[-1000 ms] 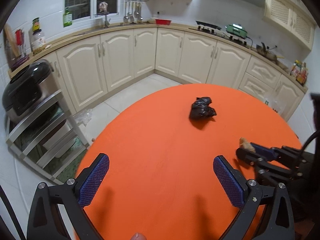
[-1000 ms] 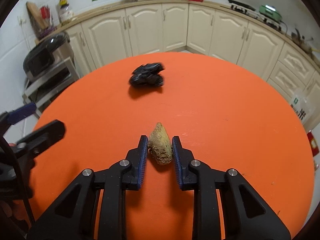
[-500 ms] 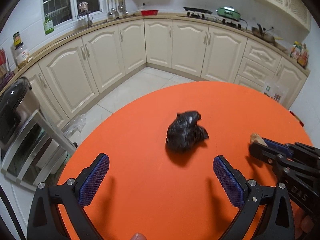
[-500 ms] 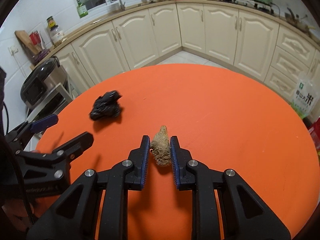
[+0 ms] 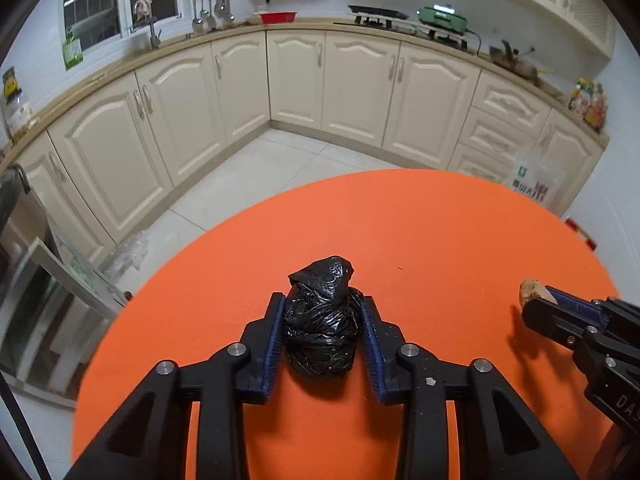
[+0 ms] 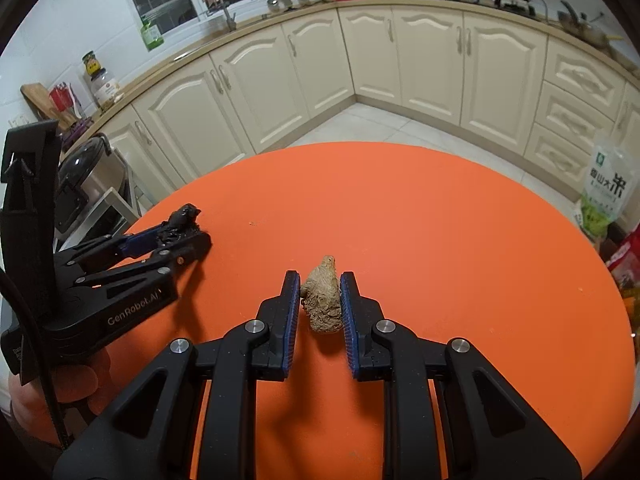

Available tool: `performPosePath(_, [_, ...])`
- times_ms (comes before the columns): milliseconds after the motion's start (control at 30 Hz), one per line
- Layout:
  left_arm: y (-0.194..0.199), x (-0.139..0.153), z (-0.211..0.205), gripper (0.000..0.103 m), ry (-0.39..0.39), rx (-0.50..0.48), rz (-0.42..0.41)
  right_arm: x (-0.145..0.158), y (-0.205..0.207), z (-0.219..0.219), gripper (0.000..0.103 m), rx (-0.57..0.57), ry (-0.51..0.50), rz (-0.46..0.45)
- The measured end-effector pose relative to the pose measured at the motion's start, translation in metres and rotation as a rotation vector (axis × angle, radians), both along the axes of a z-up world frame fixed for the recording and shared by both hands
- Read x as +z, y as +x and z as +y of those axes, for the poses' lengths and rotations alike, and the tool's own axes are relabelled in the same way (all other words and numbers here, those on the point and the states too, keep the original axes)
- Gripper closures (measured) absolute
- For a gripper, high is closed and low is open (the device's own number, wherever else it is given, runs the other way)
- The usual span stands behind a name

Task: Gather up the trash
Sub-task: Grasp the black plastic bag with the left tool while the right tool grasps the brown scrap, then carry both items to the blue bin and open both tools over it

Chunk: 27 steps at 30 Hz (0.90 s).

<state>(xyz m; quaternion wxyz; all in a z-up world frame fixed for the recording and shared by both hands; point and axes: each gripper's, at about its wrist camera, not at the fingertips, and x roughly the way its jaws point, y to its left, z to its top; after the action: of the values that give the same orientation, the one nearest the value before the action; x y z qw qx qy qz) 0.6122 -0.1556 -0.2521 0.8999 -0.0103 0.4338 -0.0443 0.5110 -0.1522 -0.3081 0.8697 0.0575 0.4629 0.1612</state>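
Observation:
A crumpled black plastic bag (image 5: 320,332) sits on the round orange table (image 5: 440,232). My left gripper (image 5: 322,300) straddles it, jaws closing, and both blue pads touch the bag's sides. The right wrist view shows that gripper (image 6: 188,236) at the table's left edge, with the bag (image 6: 184,214) sticking out past its tips. My right gripper (image 6: 320,276) is shut on a brown, knobbly lump (image 6: 322,304) held just over the table (image 6: 440,220). In the left wrist view the right gripper (image 5: 536,304) comes in from the right, the lump (image 5: 530,289) at its tip.
Cream kitchen cabinets (image 5: 352,80) curve round behind the table, with tiled floor (image 5: 260,176) between. A metal rack with a cooker (image 6: 86,168) stands left of the table. A rice bag (image 6: 606,188) and other packets stand at its right. A person's hand (image 6: 80,380) holds the left gripper.
My left gripper has moved forward to the black bag, and its jaws have gone from wide open to closed around it. The right gripper keeps hold of the brown lump and has shifted slightly.

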Motion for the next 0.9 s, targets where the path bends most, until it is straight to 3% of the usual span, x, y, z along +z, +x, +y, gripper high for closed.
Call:
performPosePath(233, [-0.018,0.005,0.008,0.073,-0.056,0.010,-0.037,0.017,-0.026,-0.010,0.084,-0.025,0.008,-0.018])
performPosePath(467, [-0.063,0.018,0.006,0.073,-0.096,-0.019,-0.103,0.042,-0.066,-0.022,0.084,-0.040,0.039,-0.064])
performPosePath(900, [-0.211,0.046,-0.021,0.073,-0.160,-0.159,-0.225,0.101,-0.182,-0.085,0.084,-0.117,0.106,-0.196])
